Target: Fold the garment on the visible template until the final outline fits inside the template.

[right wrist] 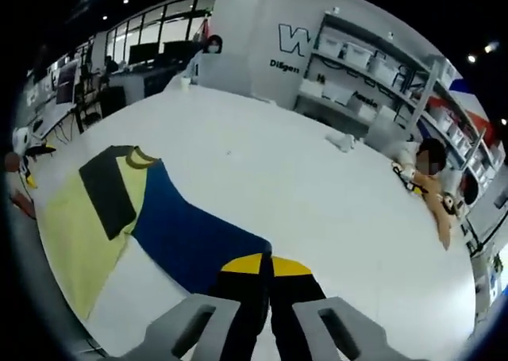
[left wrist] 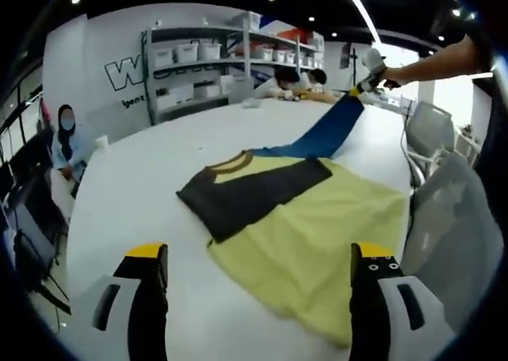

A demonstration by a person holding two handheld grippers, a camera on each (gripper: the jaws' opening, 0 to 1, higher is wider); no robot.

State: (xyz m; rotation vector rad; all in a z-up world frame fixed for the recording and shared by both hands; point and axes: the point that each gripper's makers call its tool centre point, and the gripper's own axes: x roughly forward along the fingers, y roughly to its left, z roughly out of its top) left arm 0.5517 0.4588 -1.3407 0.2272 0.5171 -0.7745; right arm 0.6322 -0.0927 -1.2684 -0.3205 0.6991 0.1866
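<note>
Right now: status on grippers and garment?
Left gripper open, over garment. Right gripper shut on blue sleeve, pulled out. Fold unfinished. Table.

Colours only: garment was colour-blocked: pale yellow body, black panel over one shoulder, royal blue sleeve, brown-and-yellow ribbed collar. No print visible. Worktop was plain white, glossy. Left tool had black fingers with yellow tips and grey housings. Right tool matched: black fingers, yellow tips, grey housings. Shelving was grey with white bins. Back wall was white with dark lettering.
</note>
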